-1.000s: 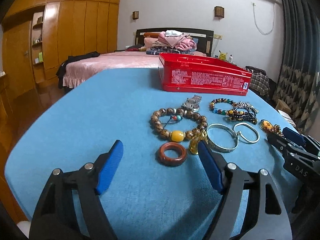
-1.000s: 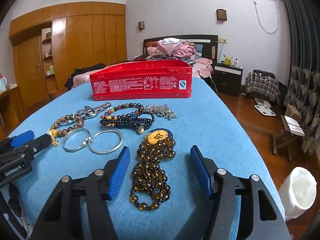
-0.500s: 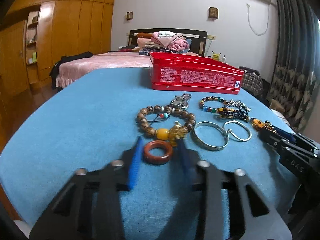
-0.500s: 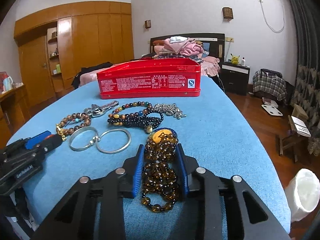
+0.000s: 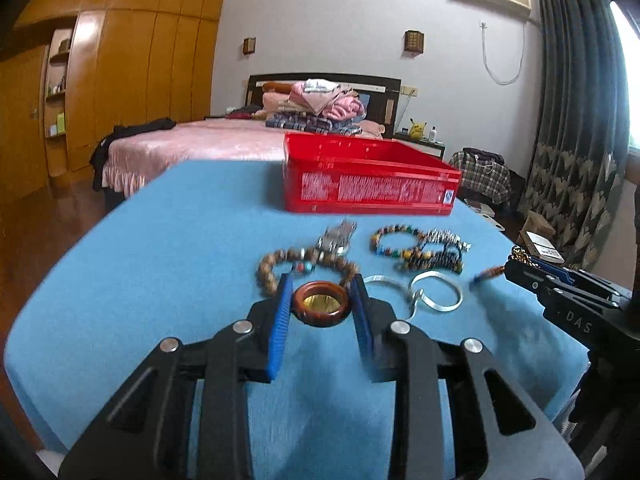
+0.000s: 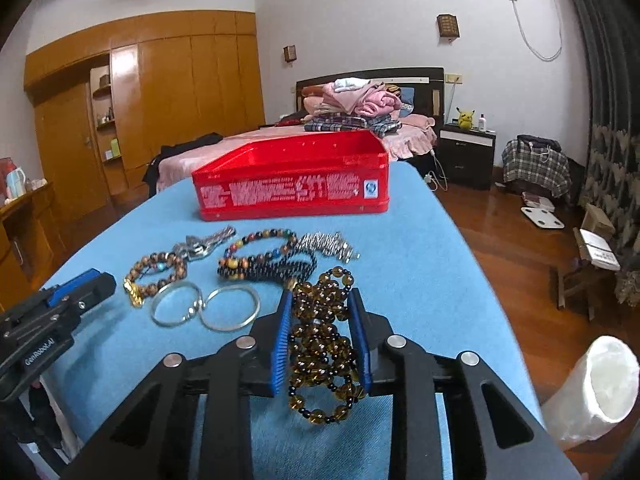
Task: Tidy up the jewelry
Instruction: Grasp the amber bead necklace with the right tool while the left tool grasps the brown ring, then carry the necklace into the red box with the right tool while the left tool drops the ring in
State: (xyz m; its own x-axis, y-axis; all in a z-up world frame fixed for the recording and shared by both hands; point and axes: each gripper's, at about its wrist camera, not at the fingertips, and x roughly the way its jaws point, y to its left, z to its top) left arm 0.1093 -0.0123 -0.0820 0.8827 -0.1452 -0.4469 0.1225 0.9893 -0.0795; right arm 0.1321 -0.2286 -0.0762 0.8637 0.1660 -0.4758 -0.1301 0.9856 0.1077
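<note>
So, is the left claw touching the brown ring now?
Touching. In the left wrist view, the left claw has both blue pads pressed against the sides of the brown ring, with no gap visible.

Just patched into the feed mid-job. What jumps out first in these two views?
Both tools are gripping jewelry at once: the left tool is shut on a reddish-brown ring, and the right tool is shut on an amber bead necklace. Behind them, a bright red tin sits open at the far end of the blue table, with bracelets and two silver bangles spread between.
</note>
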